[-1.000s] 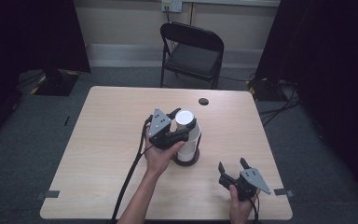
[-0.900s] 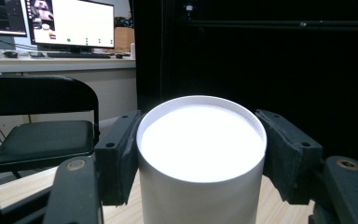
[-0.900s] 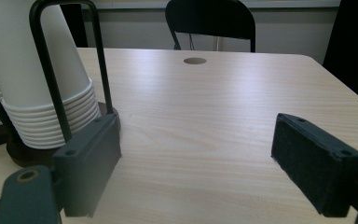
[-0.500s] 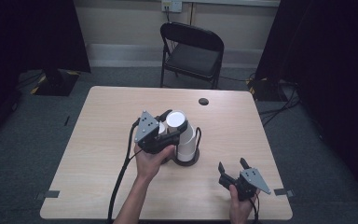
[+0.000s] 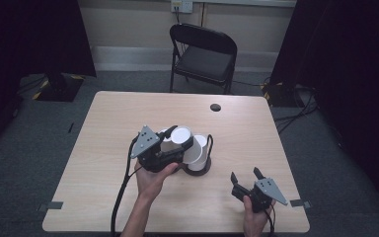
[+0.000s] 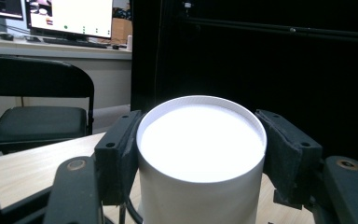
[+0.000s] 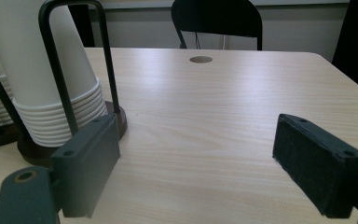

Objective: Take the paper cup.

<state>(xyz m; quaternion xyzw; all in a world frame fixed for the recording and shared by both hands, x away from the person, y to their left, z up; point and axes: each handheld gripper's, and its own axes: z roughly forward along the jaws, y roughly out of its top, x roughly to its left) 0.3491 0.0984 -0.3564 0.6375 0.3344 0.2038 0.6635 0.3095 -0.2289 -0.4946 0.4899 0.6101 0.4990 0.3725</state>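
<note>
An upside-down white paper cup is clamped between the jaws of my left gripper, just left of the cup stack. In the left gripper view the cup's flat base faces up, and both pads of the left gripper press its sides. The stack of upside-down white cups stands in a dark wire holder on a round base. My right gripper rests open near the table's front right, and its jaws hold nothing.
The light wooden table has a small dark round hole near its far edge. A black folding chair stands beyond the table. Cables trail on the floor at the right, and black curtains hang on both sides.
My left gripper has carried the cup to the left and slightly nearer the person, away from the top of the stack. The right gripper has stayed still.
</note>
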